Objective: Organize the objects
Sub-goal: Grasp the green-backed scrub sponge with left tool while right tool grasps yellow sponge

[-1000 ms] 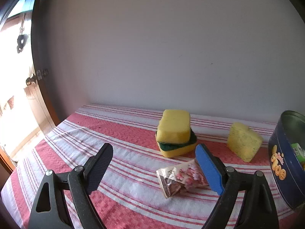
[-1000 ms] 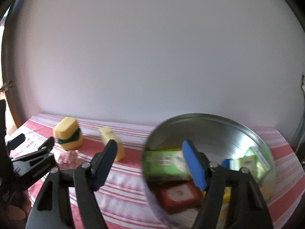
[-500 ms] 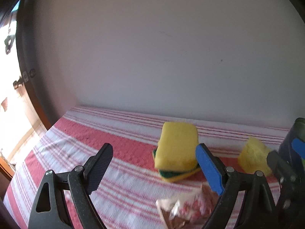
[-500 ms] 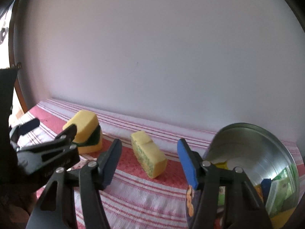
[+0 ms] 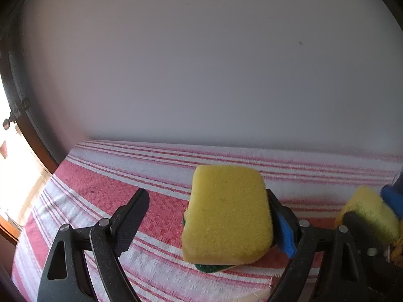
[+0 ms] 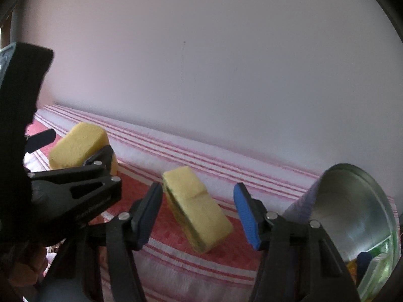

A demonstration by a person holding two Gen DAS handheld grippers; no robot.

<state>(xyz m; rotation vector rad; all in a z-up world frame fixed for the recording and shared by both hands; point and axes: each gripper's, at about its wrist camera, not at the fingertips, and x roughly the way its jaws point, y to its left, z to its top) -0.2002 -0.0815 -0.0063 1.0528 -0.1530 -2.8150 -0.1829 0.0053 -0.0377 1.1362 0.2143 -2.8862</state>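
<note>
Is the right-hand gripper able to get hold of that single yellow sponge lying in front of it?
Probably yes. The right gripper is open, and the single sponge lies on the striped cloth between its fingers with nothing blocking it. The left gripper is off at the stacked sponges.

no legible text, labels or numbers

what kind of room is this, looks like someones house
Probably a home: a table with a red-striped cloth set against a plain wall, yellow sponges and a round tin holding packets.
</note>
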